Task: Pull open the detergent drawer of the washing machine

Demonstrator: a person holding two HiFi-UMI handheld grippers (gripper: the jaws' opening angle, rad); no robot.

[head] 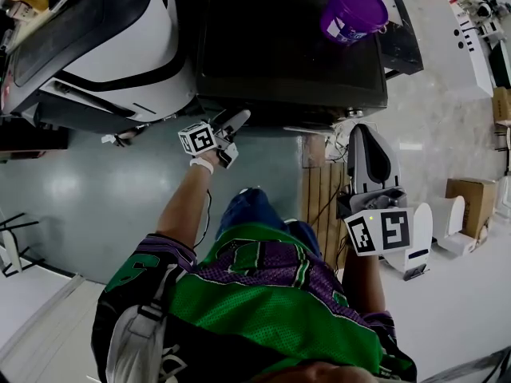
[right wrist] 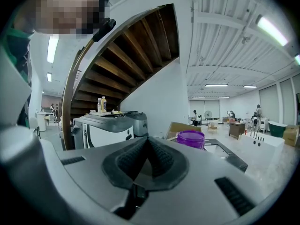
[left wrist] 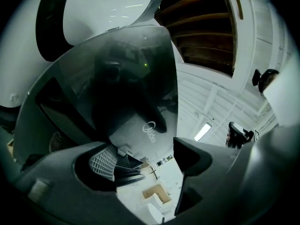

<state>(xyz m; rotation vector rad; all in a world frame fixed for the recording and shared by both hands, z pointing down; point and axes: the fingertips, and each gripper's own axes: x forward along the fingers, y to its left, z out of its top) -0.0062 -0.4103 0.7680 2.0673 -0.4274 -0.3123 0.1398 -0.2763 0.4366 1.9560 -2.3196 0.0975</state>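
Note:
The dark washing machine (head: 287,46) stands ahead of me, seen from above. My left gripper (head: 238,120) reaches level to the machine's front edge near its left corner. In the left gripper view a glossy dark front panel (left wrist: 140,125) with a white logo fills the space just past the fingertips. The left gripper (left wrist: 143,161) has its jaws apart, and one ribbed pad (left wrist: 104,163) is bare. I cannot make out the drawer's edges. My right gripper (head: 365,132) hangs to the right of the machine; in its own view the right gripper (right wrist: 146,156) is shut with nothing between the pads.
A purple tub (head: 351,10) sits on the dark machine's top and shows as the purple tub (right wrist: 191,138) in the right gripper view. A white machine (head: 104,38) stands at the left. Wooden boards (head: 323,190) and a cardboard box (head: 471,198) lie on the floor. A wooden staircase (right wrist: 126,55) rises behind.

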